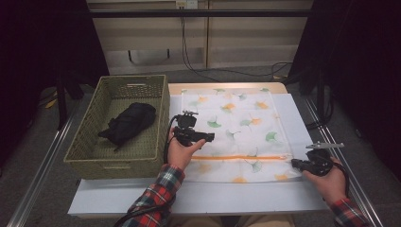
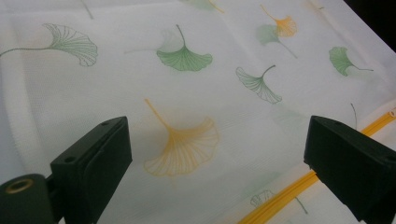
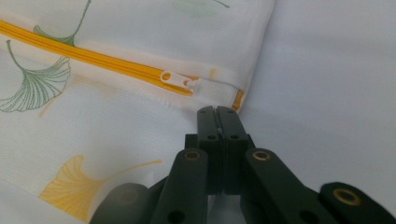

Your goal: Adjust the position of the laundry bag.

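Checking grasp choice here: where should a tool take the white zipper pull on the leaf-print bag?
Grip the zipper pull by its free tab, coming from the bag's right edge. It lies flat along the orange zipper, near the closed right tool.

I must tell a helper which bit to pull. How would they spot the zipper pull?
On the table lies a white leaf-print bag. An orange zipper crosses it near the person. The zipper pull is the small white tab at its end by the right gripper.

White-topped table (image 1: pixel 213 201) carries a woven basket (image 1: pixel 94 151) at its left side and, just beside it, a flat leaf-printed mesh bag (image 1: pixel 246 118) with an orange zipper (image 1: pixel 236 157).
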Tool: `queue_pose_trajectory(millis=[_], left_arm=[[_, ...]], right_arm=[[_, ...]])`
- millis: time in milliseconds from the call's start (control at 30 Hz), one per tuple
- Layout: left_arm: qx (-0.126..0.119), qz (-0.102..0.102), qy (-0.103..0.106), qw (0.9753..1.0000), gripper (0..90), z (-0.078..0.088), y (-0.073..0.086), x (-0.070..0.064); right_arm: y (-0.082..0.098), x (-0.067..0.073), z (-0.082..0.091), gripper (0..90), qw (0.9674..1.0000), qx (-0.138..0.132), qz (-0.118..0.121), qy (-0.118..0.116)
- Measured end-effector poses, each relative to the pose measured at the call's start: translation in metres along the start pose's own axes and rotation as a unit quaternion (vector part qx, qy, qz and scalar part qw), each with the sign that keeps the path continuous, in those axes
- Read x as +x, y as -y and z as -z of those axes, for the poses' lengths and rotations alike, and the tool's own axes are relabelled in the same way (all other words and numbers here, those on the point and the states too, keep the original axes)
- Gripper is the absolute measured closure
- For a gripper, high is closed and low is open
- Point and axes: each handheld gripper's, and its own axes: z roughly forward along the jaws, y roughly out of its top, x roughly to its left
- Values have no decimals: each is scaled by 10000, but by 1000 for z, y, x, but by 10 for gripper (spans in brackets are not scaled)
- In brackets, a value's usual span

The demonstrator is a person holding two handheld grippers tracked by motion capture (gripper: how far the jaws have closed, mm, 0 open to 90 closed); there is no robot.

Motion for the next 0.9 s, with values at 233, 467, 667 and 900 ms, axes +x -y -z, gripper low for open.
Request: queue_pose_trajectory(millis=[233, 467, 667, 900], left_arm=[[27, 6, 6, 10000, 71, -1, 1, 0], [54, -9, 49, 10000, 71, -3, 1, -3], [85, -18, 66, 9999, 71, -3, 2, -3], [92, -7, 105, 9999, 71, -4, 2, -3]], right_arm=[[0, -9, 1, 900, 9990, -63, -349, -273], [-3, -12, 9, 900, 9969, -182, -584, -500], [-1, -11, 8, 900, 9967, -152, -622, -494], [2, -13, 4, 895, 9968, -35, -628, -495]])
